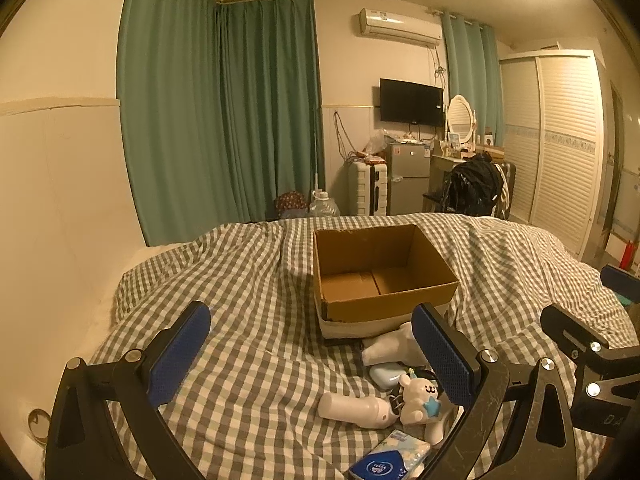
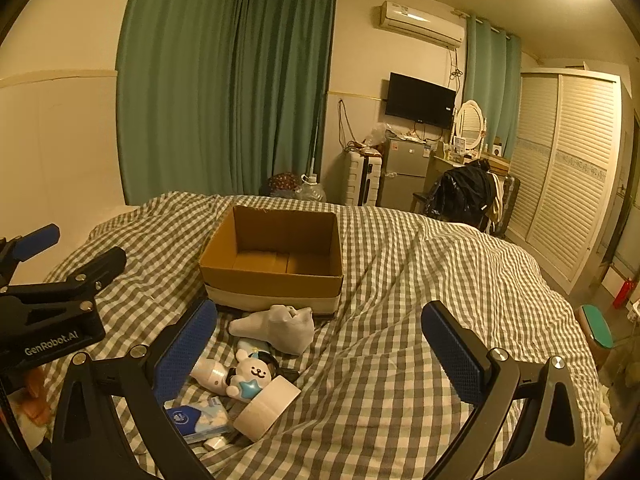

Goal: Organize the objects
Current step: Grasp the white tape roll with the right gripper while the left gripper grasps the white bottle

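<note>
You've got a bed [image 2: 400,280] w/ a grey-white checked cover, rumpled, taking up most of both views. Behind it: green curtains [image 2: 224,80], a wall AC [image 2: 420,24], a TV [image 2: 420,100], a small fridge [image 2: 406,172], an oval mirror [image 2: 470,124] on a desk and a white slatted wardrobe [image 2: 568,168] on the right. Ceiling light's on, everything looks yellowish.

An open cardboard box [image 2: 276,276] sits on the cover, nothing in it. Right in front of the box there's a little pile: a white sock [image 2: 280,328], a bunny toy [image 2: 250,376], a white bottle [image 2: 210,372], a tape roll [image 2: 266,404], a tissue pack [image 2: 196,416] and, in the left view, a pale blue case [image 1: 386,374].

Your left tongs [image 1: 310,356] are spread wide, holding nothing, hanging over the cover w/ the pile near the right-hand finger. Right tongs [image 2: 320,356] same deal: wide open, nothing in them, pile by the left-hand finger. Neither seems to touch any item afaict.
</note>
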`<state>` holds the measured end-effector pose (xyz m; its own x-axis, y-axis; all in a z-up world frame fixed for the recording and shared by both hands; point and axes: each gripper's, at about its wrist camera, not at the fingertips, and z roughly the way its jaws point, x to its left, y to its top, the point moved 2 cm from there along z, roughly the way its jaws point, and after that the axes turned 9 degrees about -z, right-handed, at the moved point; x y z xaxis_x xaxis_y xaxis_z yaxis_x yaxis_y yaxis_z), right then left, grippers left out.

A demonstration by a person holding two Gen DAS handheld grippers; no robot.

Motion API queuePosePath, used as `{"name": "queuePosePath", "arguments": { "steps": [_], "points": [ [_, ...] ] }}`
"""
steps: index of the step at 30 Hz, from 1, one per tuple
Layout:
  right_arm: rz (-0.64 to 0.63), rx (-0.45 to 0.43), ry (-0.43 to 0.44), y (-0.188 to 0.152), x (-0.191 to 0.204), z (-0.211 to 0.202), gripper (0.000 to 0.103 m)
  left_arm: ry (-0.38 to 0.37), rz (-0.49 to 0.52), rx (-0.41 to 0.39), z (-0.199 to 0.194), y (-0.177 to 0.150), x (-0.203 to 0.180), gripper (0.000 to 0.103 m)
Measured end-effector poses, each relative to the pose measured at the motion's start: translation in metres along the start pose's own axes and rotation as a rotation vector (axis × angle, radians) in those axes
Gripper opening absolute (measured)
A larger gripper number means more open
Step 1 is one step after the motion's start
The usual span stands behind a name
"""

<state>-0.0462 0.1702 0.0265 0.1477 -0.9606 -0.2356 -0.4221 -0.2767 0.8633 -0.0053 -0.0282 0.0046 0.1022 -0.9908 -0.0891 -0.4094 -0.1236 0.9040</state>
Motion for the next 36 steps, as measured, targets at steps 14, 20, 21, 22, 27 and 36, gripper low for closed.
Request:
{"name": "queuePosePath", "arguments": {
  "steps": [14,20,21,22,27,36],
  "points": [
    [-0.028,0.038,0.031,-0.002,0.012,0.004,0.103,-0.009,0.013,0.114,0.021,-0.017,0.006,0.102],
    [-0.036,0.135,0.057,-0.022,0.015,0.036,0.102,0.005,0.038,0.226,0.057,-0.044,0.002,0.099],
    [-0.038,0.159,0.061,-0.027,0.016,0.043,0.101,0.005,0.041,0.243,0.062,-0.048,0.001,0.099],
    [-0.038,0.179,0.068,-0.031,0.017,0.049,0.101,0.007,0.046,0.266,0.070,-0.055,0.000,0.099],
    [-0.019,0.274,0.087,-0.056,0.020,0.077,0.095,0.002,0.041,0.378,0.102,-0.084,-0.004,0.087],
    [0.042,0.382,0.141,-0.083,0.023,0.105,0.081,-0.063,0.001,0.537,0.145,-0.116,-0.008,0.087]
  ]
}}
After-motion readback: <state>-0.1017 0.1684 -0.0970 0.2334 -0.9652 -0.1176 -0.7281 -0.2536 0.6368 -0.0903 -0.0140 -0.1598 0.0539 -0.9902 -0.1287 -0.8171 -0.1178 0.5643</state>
